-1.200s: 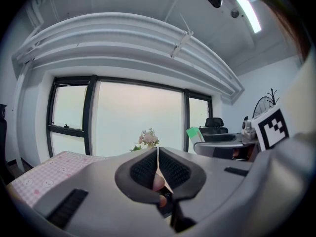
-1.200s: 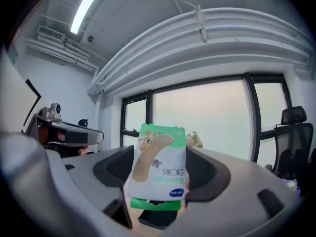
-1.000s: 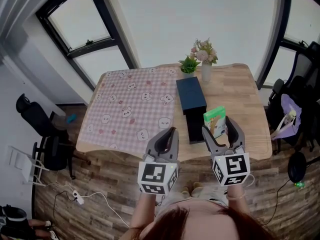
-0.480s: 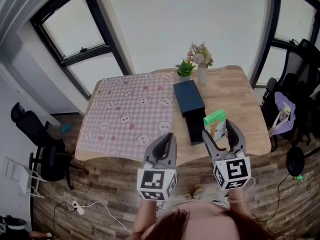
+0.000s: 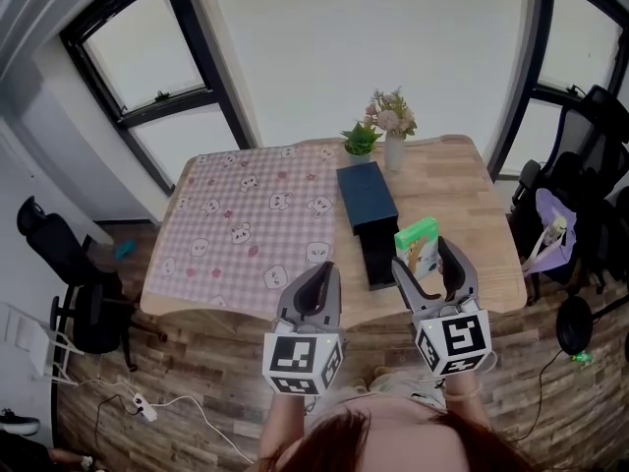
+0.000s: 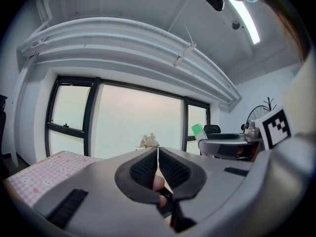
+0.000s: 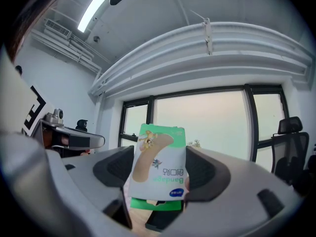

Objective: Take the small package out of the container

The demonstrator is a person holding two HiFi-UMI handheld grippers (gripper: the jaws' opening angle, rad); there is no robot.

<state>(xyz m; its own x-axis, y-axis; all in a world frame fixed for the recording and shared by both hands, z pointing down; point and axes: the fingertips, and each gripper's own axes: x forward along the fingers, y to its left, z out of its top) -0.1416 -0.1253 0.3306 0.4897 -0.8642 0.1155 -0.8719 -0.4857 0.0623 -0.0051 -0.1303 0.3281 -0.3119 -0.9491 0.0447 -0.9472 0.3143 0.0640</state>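
My right gripper [image 5: 428, 261] [image 7: 159, 168] is shut on a small green and white bandage package [image 5: 419, 245] [image 7: 159, 168], held up in the air above the table's front right part. The container, a long dark blue box [image 5: 367, 195], lies on the wooden table [image 5: 462, 195] with its dark inner drawer [image 5: 379, 258] slid out toward me. My left gripper [image 5: 327, 275] [image 6: 157, 154] hangs shut and empty to the left of the drawer, its pads [image 6: 146, 168] pressed together.
A pink checked cloth [image 5: 246, 224] covers the table's left half. A vase of flowers [image 5: 392, 131] and a small green plant [image 5: 361, 141] stand at the far edge. Office chairs [image 5: 69, 283] stand left and right of the table, with cables on the wooden floor.
Both grippers and the package have stayed together while my head has drawn back and up slightly; the table looks a little smaller and farther. The right gripper still holds the package.
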